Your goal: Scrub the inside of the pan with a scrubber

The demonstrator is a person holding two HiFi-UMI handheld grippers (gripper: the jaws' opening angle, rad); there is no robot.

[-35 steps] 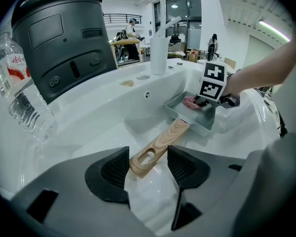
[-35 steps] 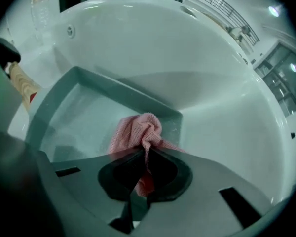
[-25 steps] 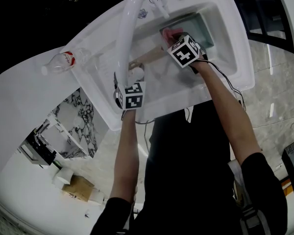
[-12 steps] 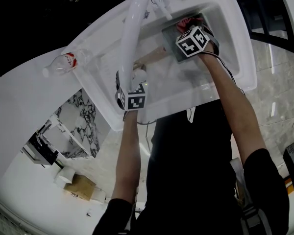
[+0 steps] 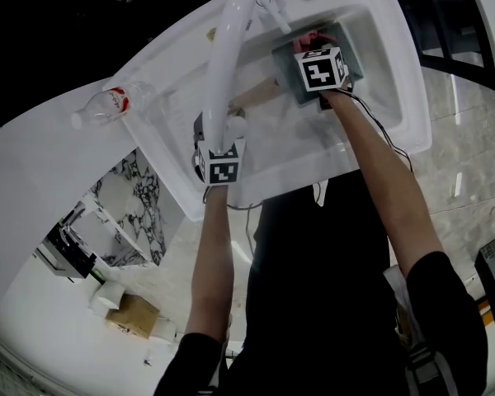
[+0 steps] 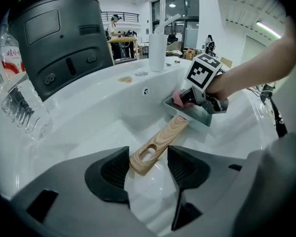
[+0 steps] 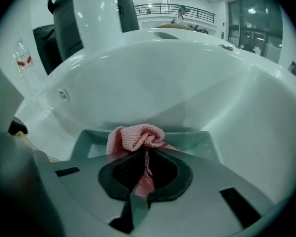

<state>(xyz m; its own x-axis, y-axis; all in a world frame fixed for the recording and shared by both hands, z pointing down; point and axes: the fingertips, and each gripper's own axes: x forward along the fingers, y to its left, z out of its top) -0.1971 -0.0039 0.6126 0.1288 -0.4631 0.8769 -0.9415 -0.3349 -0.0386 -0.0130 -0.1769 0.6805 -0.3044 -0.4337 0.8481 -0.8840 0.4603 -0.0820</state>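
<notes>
One scrubber (image 7: 136,136) in right claw (image 7: 147,168); left claw (image 6: 148,157) straddles one pan handle (image 6: 164,138).

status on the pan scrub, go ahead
Left gripper open, wooden pan handle between its jaws. Right gripper shut on pink scrubber, inside the pan. Faucet arcs over sink, beside pan.

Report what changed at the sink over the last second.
The right gripper, shut on the pink scrubber, slid across the pan toward the sink's far side, away from the person. The left gripper stayed at the wooden handle, and the pan did not visibly shift.
</notes>
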